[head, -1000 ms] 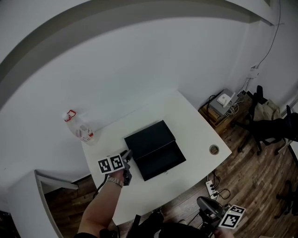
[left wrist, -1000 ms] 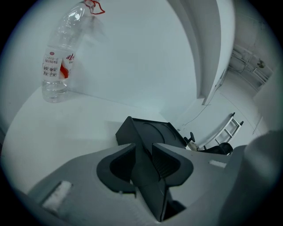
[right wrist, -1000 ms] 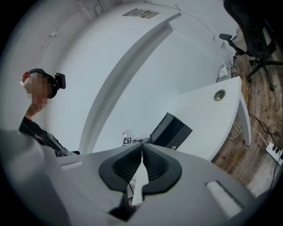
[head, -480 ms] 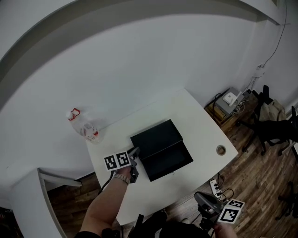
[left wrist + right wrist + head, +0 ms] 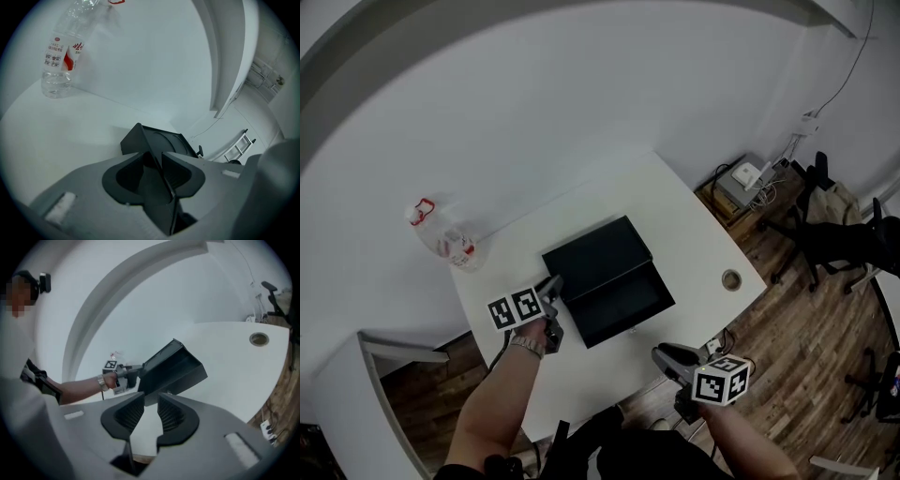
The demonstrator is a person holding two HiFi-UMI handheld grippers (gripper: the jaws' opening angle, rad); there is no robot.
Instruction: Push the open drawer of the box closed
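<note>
White table [image 5: 698, 234] against a white wall, wooden floor [image 5: 806, 328] to the right. From the head view, my left forearm [image 5: 502, 398] reaches in from below, and my left claw [image 5: 553, 292] sits at the left end of the black box [image 5: 598, 261]; my right claw [image 5: 667, 356] hangs off the table's near edge, aimed at the open drawer [image 5: 623, 305]; a bottle [image 5: 442, 242] stands at the far left corner, well apart; the box lies crosswise, its drawer pulled out toward me. In the left gripper view my jaws stand wide, with a thin edge of the box between them, not visibly pinched. In the right gripper view my jaws are opening with only bare table between them; the drawer lies beyond.
</note>
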